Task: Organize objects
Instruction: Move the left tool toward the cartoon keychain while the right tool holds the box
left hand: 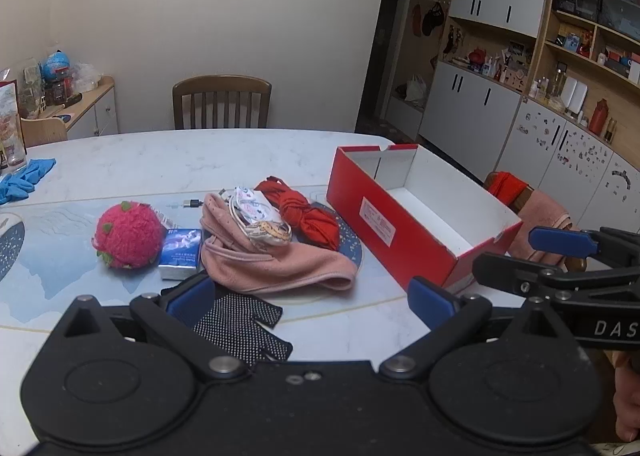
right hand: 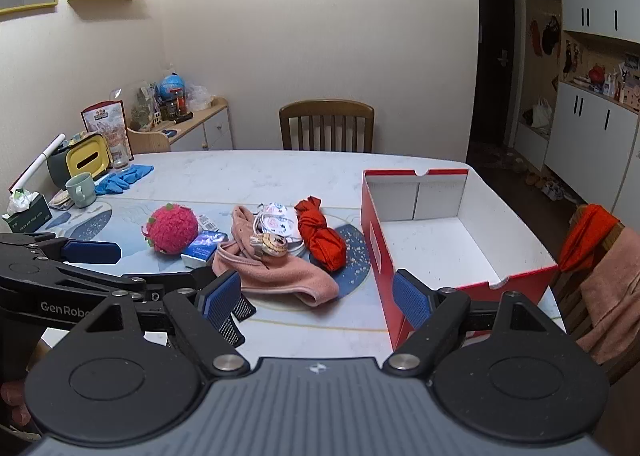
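An open red shoebox (left hand: 372,212) with a bare white inside stands on the right of the table. Left of it lie a knotted red cloth (left hand: 310,216), a pink cloth (left hand: 276,260) with patterned face masks (left hand: 256,212) and a white cable on top, a blue tissue pack (left hand: 180,252) and a fuzzy pink strawberry ball (left hand: 128,234). A black dotted glove (left hand: 240,320) lies nearest me, between the fingers of my left gripper (left hand: 312,296), which is open and holds nothing. My right gripper (right hand: 316,300) is open too, hanging before the box's near left corner.
The marble table (right hand: 260,176) has blue gloves (right hand: 124,178), a green mug (right hand: 82,188) and a tissue box (right hand: 28,216) at its far left. A wooden chair (right hand: 326,124) stands behind it. Another chair draped with cloths (right hand: 608,280) is at the right. Cabinets line the right wall.
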Available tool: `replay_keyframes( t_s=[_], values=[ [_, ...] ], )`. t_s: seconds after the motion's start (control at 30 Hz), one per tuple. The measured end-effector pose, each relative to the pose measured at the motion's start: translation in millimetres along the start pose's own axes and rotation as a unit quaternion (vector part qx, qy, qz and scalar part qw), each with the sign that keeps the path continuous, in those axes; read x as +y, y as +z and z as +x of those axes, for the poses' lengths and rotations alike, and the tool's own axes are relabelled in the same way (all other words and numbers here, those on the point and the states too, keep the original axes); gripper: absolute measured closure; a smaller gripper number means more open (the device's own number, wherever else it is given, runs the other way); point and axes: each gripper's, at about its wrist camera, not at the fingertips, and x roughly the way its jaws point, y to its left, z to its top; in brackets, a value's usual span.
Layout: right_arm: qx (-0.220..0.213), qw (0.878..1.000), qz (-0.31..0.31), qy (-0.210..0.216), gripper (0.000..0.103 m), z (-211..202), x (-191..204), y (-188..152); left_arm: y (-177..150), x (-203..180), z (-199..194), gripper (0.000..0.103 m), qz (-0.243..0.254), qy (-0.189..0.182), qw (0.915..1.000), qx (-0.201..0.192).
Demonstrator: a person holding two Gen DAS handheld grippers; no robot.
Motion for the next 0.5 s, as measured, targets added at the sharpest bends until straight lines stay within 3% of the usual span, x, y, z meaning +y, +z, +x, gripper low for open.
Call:
replay_keyframes(
  t_s=[0.5],
  values=[
    [0.004, 0.999, -0.016, 0.032, 0.020, 30, -38, 16, 18, -21, 28, 0.001, -0.021, 0.033, 0.9992, 0.003]
  ],
)
